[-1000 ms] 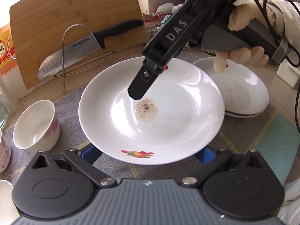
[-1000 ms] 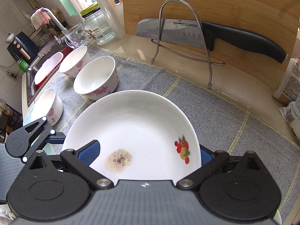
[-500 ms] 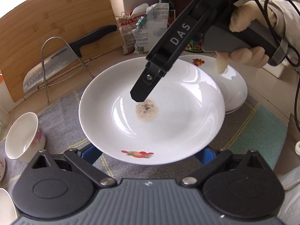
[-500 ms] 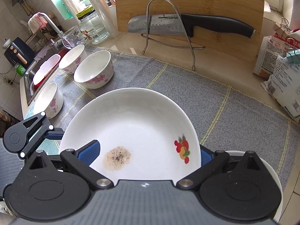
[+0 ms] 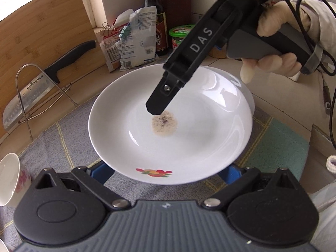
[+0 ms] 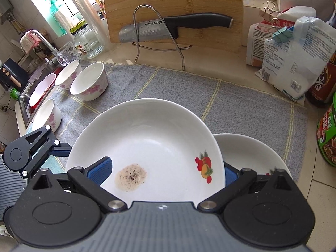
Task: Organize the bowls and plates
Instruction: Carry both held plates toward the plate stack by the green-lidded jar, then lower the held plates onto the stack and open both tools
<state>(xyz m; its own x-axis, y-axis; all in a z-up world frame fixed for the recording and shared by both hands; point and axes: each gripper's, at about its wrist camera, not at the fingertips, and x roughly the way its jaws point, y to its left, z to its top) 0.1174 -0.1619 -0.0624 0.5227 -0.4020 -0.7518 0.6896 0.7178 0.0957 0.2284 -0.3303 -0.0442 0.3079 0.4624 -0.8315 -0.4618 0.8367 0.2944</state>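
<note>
While the white plate (image 5: 201, 134) is sitting between both grippers above the grey mat (image 6: 241, 103), lettering is reading clearly: "DAS" on the right gripper (image 5: 156, 110) and "SUPOR" on the knife (image 6: 168, 28) leaning in a wire stand (image 6: 159, 31) against the cutting board (image 6: 174, 6) ahead. The left gripper (image 5: 166, 169) is gripping the plate's near rim, its blue pads partly closed on it from either side. The right gripper's jaws are bearing on the plate, one finger lying over its inner face beside a speckled brown stain (image 5: 164, 125); its lower finger is hidden, so how far it is parted is not discernible. A fruit motif (image 6: 203, 166) is marking the rim. Just right of the right gripper, a second plate (image 6: 250, 155) is lying largely covered. Bowls (image 6: 90, 84) are standing well to the left, leaving open mat ahead. Bags (image 6: 294, 48) are crowding the far right; their print is too small to read.
</note>
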